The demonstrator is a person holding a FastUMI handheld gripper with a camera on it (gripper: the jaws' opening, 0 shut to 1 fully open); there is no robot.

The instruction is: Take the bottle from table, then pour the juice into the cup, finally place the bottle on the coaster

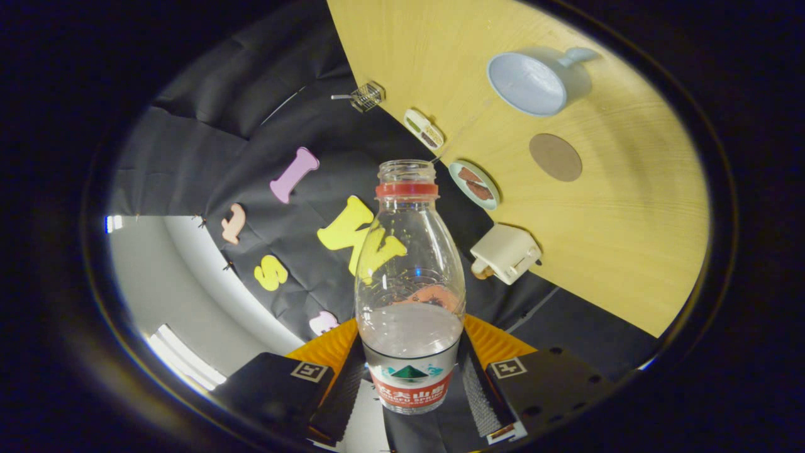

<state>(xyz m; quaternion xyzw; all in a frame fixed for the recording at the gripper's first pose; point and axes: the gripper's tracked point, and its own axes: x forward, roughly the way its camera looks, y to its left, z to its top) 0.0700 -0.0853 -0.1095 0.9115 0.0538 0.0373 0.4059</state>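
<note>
A clear plastic bottle (410,277) with a red neck ring, no cap and a labelled band stands between my fingers, and my gripper (412,377) is shut on its lower body. Pale liquid fills roughly its lower third. The view is rolled, so the wooden table (629,239) slants beyond and to the right of the bottle. On it sits a light blue cup (534,82) with a handle, its mouth turned toward me. A round brown coaster (555,157) lies a short way from the cup, nearer to the bottle.
A small plate with brown food (475,184), a white box-shaped object (505,253), a small white container (424,129) and a wire spring-like piece (366,96) line the table's edge by the black cloth wall.
</note>
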